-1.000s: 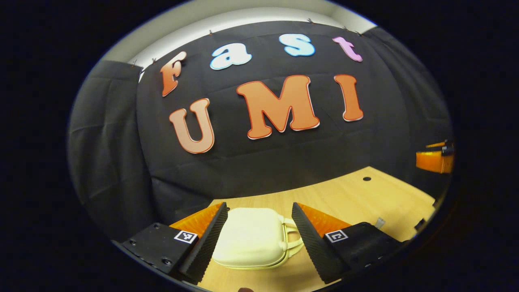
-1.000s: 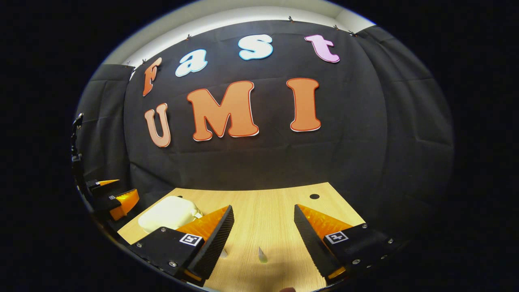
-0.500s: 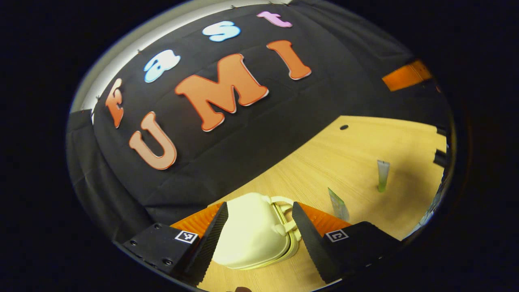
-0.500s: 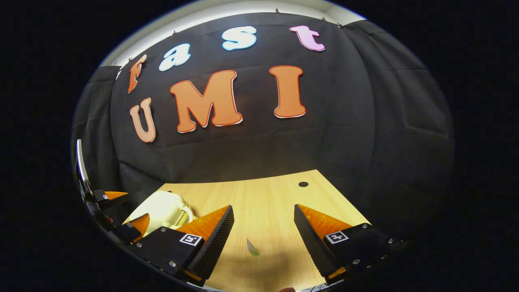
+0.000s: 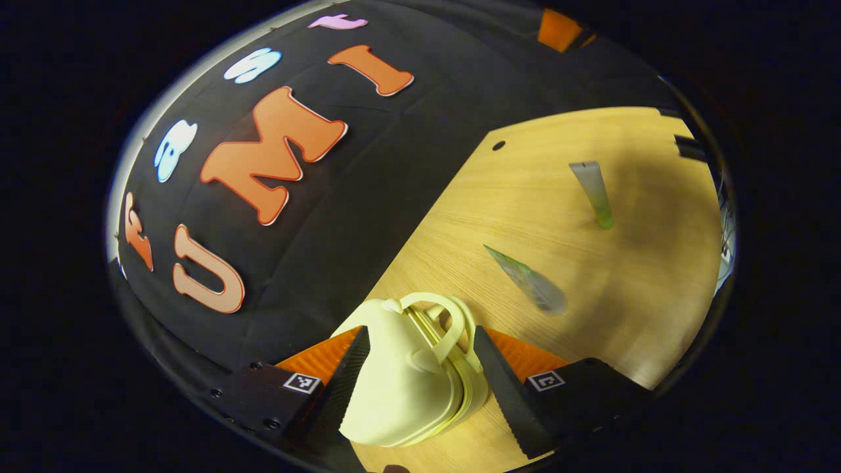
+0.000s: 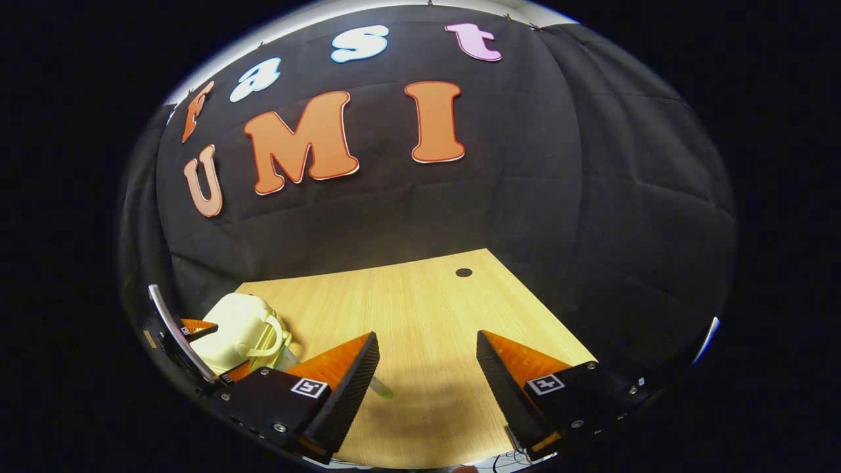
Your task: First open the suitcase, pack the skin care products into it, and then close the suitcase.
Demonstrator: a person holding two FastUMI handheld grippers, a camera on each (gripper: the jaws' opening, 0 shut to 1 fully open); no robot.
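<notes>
The left gripper (image 5: 417,387) has its jaws apart around the cream suitcase (image 5: 404,387), which sits closed on the table (image 5: 631,315); they seem to touch its sides, though that is hard to judge. Beyond the right jaw lie two skin care tubes (image 5: 529,281) (image 5: 593,192). The right gripper (image 6: 427,387) hovers with jaws apart over bare table, the suitcase off past its left jaw.

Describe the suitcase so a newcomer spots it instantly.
Start at the wooden table before the black cloth wall. Near its edge, between the left tool's fingers, sits the suitcase: a small, closed, cream hard shell with a looped handle, unlike the two slim translucent tubes nearby.
</notes>
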